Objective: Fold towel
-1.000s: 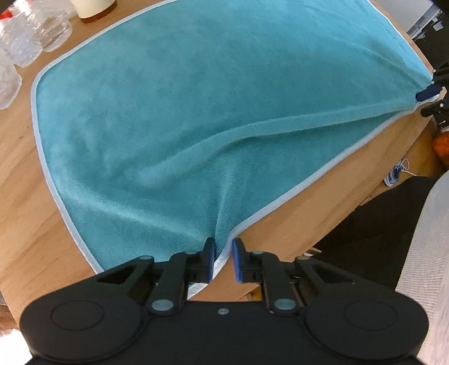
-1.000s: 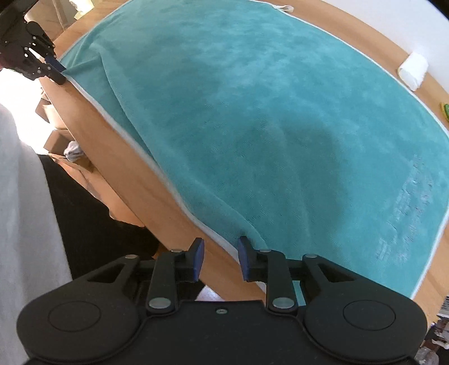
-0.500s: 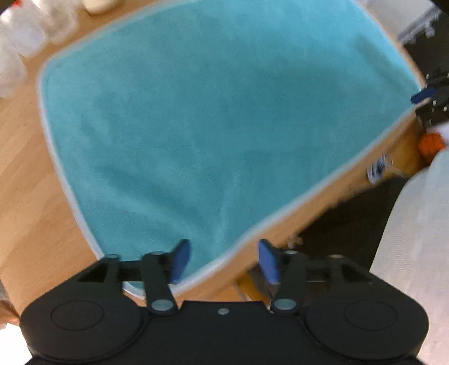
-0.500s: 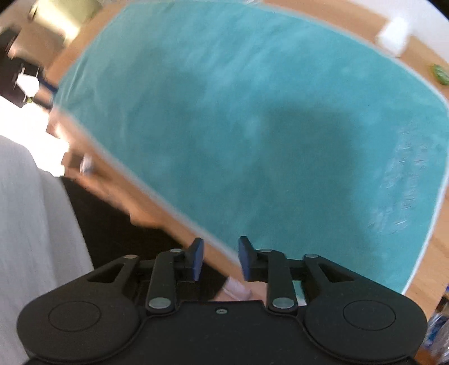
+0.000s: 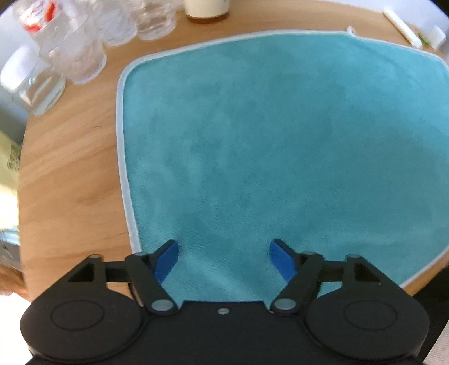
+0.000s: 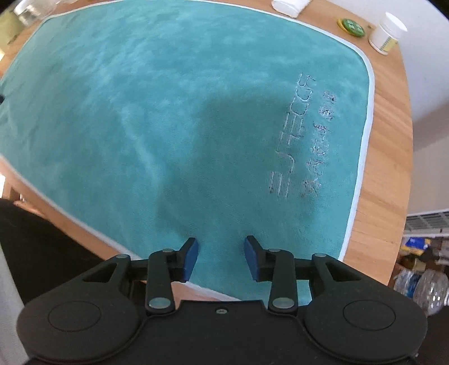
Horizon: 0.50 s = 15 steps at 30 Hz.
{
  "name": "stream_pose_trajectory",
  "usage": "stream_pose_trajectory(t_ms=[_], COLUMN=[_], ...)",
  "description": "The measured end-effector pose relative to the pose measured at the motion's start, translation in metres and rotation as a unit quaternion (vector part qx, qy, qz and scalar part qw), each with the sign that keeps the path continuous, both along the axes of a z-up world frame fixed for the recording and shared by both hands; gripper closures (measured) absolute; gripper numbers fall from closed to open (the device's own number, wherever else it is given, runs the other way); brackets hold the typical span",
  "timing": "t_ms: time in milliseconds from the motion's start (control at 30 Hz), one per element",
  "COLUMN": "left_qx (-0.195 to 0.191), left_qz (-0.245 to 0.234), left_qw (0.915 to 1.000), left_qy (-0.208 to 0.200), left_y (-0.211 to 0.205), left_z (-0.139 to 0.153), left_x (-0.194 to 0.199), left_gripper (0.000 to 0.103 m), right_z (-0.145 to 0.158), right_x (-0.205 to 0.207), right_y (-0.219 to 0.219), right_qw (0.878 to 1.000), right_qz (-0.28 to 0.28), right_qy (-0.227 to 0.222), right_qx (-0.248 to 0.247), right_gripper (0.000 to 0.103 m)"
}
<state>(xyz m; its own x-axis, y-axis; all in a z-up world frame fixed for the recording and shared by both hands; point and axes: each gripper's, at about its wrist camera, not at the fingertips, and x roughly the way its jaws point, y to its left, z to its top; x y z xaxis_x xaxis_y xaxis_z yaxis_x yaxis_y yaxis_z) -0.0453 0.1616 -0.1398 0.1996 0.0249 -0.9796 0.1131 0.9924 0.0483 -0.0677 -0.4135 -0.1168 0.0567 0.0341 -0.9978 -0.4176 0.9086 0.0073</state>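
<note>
Currently the teal towel (image 5: pixel 266 140) lies spread flat on the wooden tabletop (image 5: pixel 70 174), white piping all round, no folds or lifted corners visible. Its near edge runs close to the tabletop's front edge.

Left gripper (image 5: pixel 223 259): fingers (image 5: pixel 167 261) spread wide, nothing between them, hovering over the towel's near-left corner area. Whether the tips touch the cloth, can't tell.

Right gripper (image 6: pixel 220 259): fingers (image 6: pixel 189 261) parted, narrower gap than the left, also empty, above the towel near its near-right corner. Its shadow falls on the cloth just ahead.

Embossed lettering (image 6: pixel 303 134) shows on the towel's right side, parallel to the right hem; not legible.

Clutter off the towel:
- clear plastic bottles (image 5: pixel 75 47) clustered at the far-left, apart from the hem
- a jar with a pale label (image 5: pixel 207 8) beyond the far edge
- a small white container (image 6: pixel 385 33) and a green lid (image 6: pixel 352 26) at the far-right corner of the tabletop
- a white object (image 6: pixel 289 5) just beyond the far hem

Person's dark clothing (image 6: pixel 42 247) shows at the near-left of the right wrist view.
</note>
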Motion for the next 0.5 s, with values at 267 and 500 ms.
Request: stream_pose_trajectory(t_ms=[267,500], left_qx=[0.042,0.106], left_qz=[-0.003,-0.037], left_qw=[0.9991,0.9937], left_qy=[-0.007,-0.001], left_y=[-0.003,-0.009], left_z=[0.003,0.006], left_x=[-0.002,-0.009], left_gripper=[0.007,0.018], right_z=[0.008,0.021], right_x=[-0.012,-0.026], right_y=[-0.028,-0.063], right_qw=[1.000,0.997], right_qz=[-0.012,-0.066], right_qy=[0.019,0.009], right_qx=[-0.020,-0.036], right_gripper=[0.061,0.061])
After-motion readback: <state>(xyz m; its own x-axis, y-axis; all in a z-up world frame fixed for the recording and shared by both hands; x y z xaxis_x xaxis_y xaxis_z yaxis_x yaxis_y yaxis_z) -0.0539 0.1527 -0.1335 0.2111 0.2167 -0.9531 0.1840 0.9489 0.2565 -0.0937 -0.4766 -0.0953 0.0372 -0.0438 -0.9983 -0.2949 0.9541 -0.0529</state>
